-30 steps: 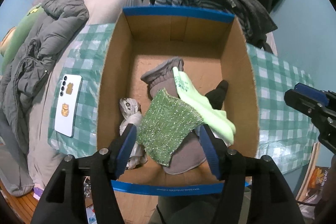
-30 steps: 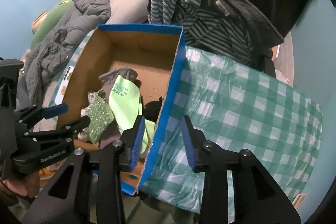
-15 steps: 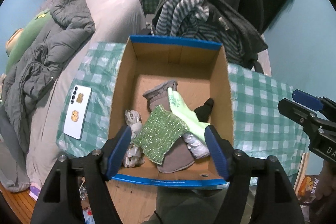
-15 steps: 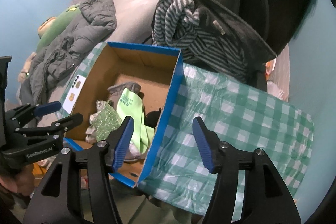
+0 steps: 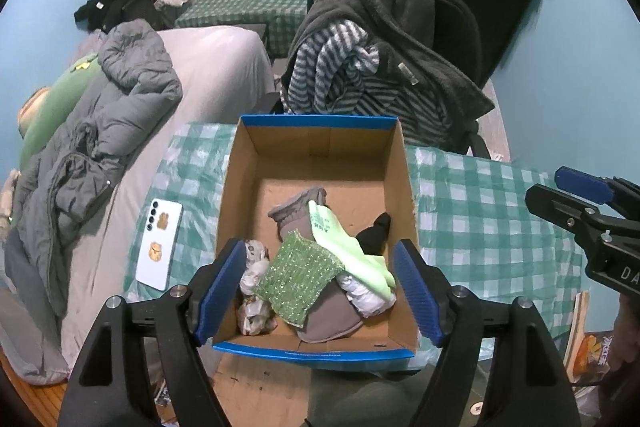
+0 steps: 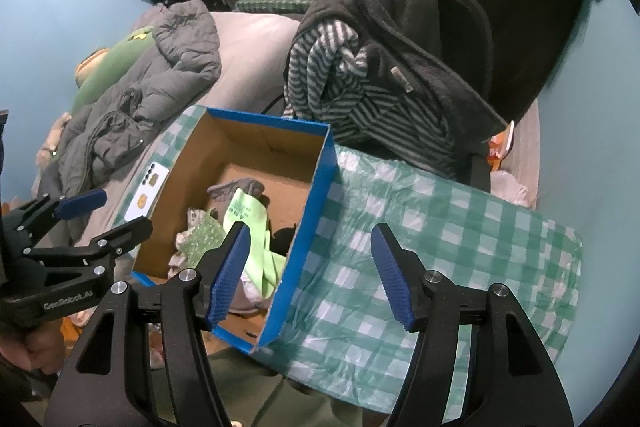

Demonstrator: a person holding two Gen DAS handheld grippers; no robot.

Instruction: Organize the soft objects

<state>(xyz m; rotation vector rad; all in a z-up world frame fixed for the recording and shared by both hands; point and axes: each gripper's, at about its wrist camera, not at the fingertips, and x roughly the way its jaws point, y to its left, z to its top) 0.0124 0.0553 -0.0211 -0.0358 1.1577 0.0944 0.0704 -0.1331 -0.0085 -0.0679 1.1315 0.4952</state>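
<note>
A blue-rimmed cardboard box stands on a green checked table. Inside lie a sparkly green cloth, a lime green glove, a grey sock, a black item and crumpled white pieces. The box also shows in the right wrist view. My left gripper is open and empty, held above the box's near edge. My right gripper is open and empty, above the box's right wall and the tablecloth.
A white phone lies on the table left of the box. A bed with a grey jacket is to the left. A chair draped with striped and dark fleece clothes stands behind the table.
Both grippers have pulled back and up from the box and opened wider. The box's contents have not moved.
</note>
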